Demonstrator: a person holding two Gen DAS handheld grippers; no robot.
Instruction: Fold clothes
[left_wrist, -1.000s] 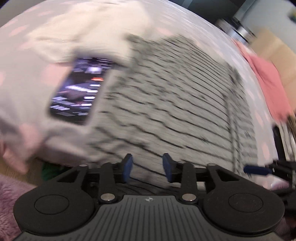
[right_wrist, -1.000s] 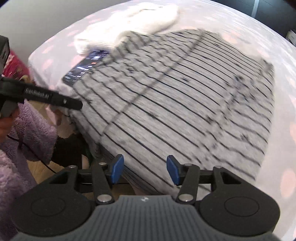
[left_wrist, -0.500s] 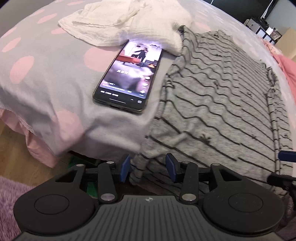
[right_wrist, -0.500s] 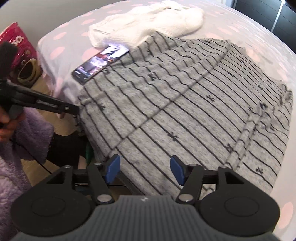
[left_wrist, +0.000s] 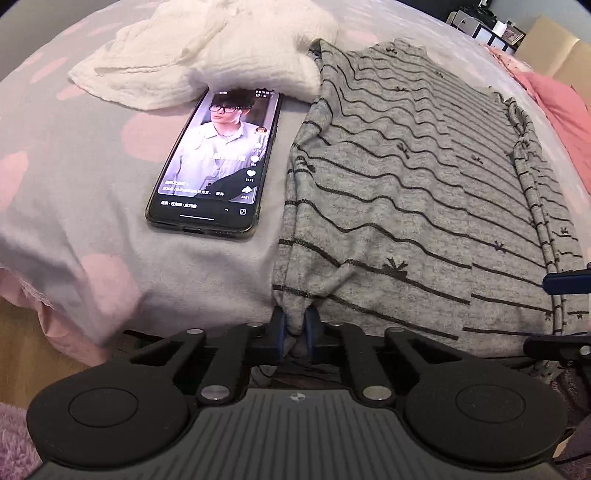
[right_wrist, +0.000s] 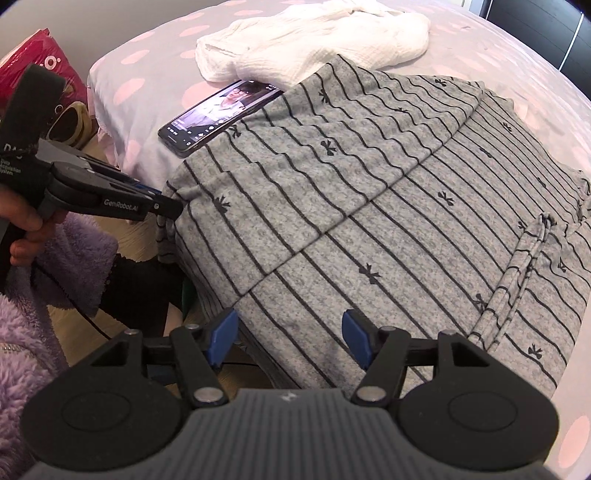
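Observation:
A grey striped garment (left_wrist: 413, 206) (right_wrist: 388, 206) lies spread over the near part of the bed. My left gripper (left_wrist: 294, 328) is shut on its near left corner at the bed's edge; the right wrist view shows that gripper (right_wrist: 173, 212) pinching the same corner. My right gripper (right_wrist: 290, 338) stands open just above the garment's near hem, fabric lying below the gap between its blue pads. A rumpled white garment (left_wrist: 207, 51) (right_wrist: 314, 40) lies farther back on the bed.
A lit phone (left_wrist: 218, 158) (right_wrist: 221, 110) rests on the grey bedsheet with pink dots (left_wrist: 74, 166), beside the striped garment. Pink cloth (left_wrist: 557, 107) lies at the far right. A hand in a purple fleece sleeve (right_wrist: 48, 266) holds the left gripper; a red bag (right_wrist: 44, 70) stands on the floor.
My left gripper has gone from open to shut on the striped garment's near left corner. The right gripper stays open and has drawn slightly nearer the hem.

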